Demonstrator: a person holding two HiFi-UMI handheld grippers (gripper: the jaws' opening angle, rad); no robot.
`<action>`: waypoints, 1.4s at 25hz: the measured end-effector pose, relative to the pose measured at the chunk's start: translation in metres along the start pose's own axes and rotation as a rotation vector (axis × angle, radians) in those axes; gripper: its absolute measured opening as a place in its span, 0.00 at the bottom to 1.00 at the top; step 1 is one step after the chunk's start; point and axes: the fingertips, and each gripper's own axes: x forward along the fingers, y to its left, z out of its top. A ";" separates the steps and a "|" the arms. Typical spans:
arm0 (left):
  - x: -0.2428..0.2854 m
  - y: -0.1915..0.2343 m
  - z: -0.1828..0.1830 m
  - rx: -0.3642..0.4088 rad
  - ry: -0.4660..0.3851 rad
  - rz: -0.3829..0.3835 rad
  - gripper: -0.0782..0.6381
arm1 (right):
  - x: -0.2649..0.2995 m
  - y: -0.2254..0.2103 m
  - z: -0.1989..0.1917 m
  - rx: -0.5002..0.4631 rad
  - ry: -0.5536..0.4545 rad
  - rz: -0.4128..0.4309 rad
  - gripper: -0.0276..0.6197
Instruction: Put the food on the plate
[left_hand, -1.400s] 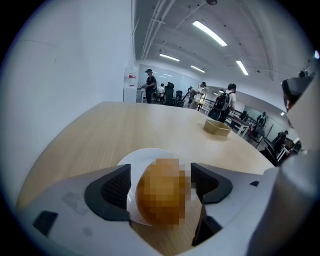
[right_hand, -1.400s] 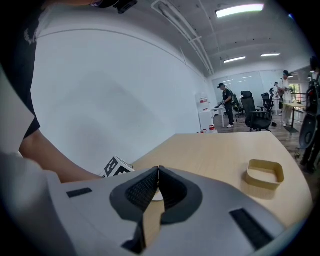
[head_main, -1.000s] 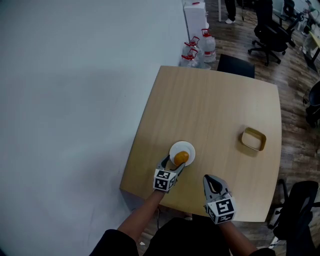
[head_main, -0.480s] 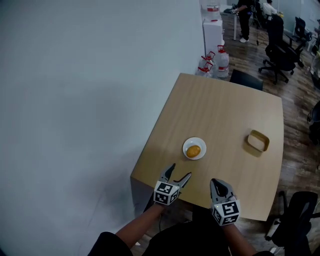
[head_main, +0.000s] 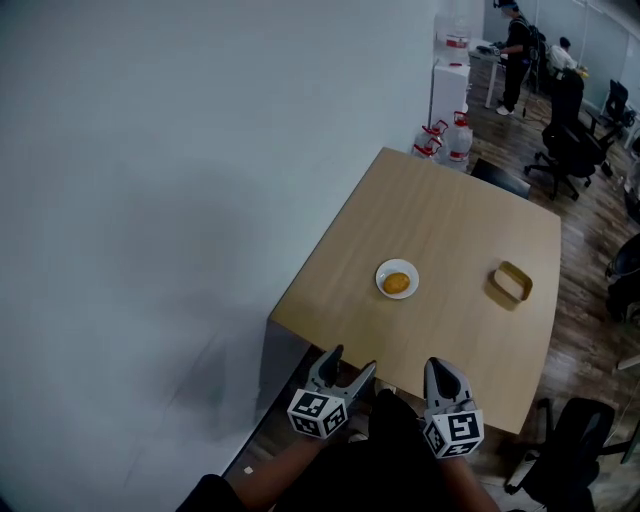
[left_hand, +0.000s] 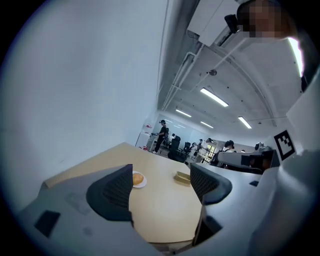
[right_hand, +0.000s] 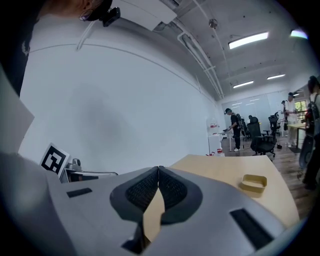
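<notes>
The left gripper (head_main: 350, 364) is held off the near edge of the table (head_main: 450, 220), jaws spread and empty. The food (head_main: 397, 284), a rounded golden lump, is seen on the small, smooth white plate (head_main: 381, 272) mid-table, so the task is judged done and nothing further is called for. The right gripper (head_main: 438, 366) is pressed closed on nothing. A shallow tan tray (head_main: 510, 283) is set further right.

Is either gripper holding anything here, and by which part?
Nothing is held. The left gripper is open and empty, the right gripper shut on nothing; the food lies on the plate, apart from both.
</notes>
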 end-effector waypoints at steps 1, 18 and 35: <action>-0.012 -0.004 -0.003 -0.014 -0.011 0.002 0.59 | -0.008 0.008 -0.001 -0.009 -0.006 0.004 0.14; -0.099 -0.067 0.007 0.065 -0.111 0.025 0.15 | -0.071 0.058 -0.023 -0.045 0.004 0.013 0.14; -0.050 -0.115 0.016 0.075 -0.119 -0.044 0.15 | -0.108 -0.010 -0.007 -0.072 -0.008 -0.119 0.14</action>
